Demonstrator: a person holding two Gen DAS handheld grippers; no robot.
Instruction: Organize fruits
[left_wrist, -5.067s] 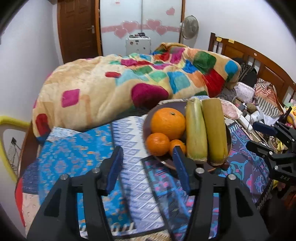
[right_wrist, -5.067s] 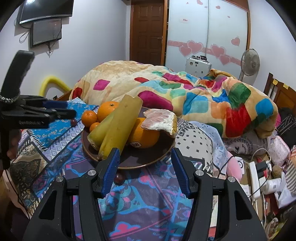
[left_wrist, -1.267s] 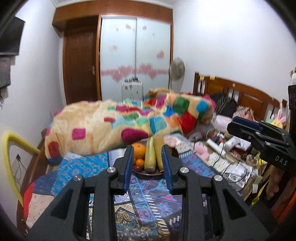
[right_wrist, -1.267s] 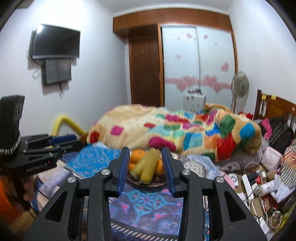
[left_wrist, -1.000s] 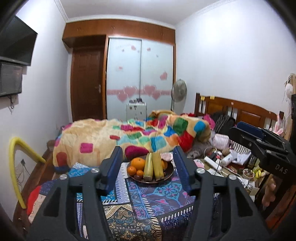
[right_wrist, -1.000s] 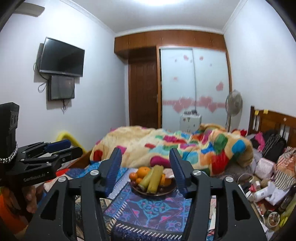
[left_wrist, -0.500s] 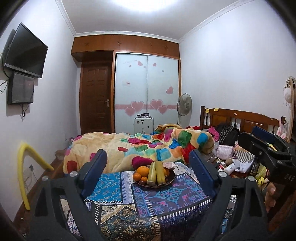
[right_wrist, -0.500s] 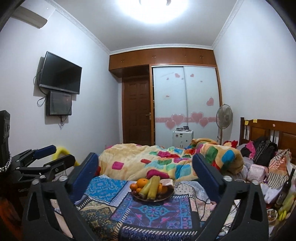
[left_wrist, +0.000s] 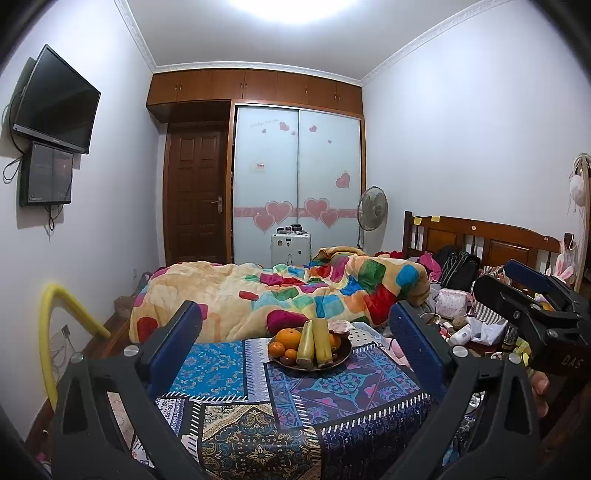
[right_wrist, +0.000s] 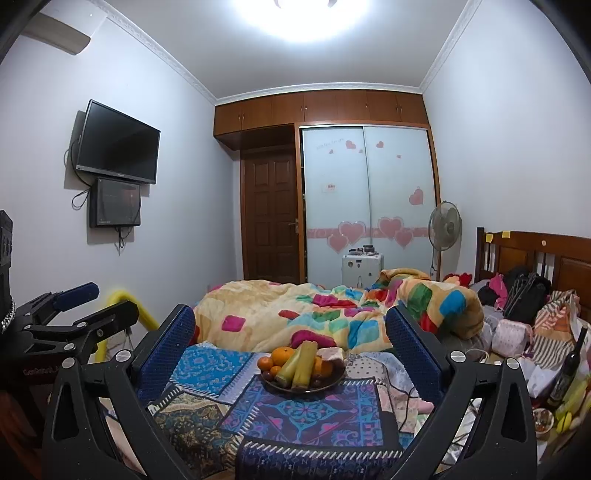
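Orange and yellow fruit fills the far plate (left_wrist: 309, 363) while the left gripper (left_wrist: 295, 343), opening, and right gripper (right_wrist: 291, 349), released, hold nothing, so organizing looks finished.

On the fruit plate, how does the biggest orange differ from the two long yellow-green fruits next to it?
The biggest orange is round and bright orange; the two long fruits are stick-shaped and yellow-green. The orange sits at the plate's back left, while the long fruits lie side by side across its middle, reaching the front rim. All rest on the same dark plate, touched by neither gripper.
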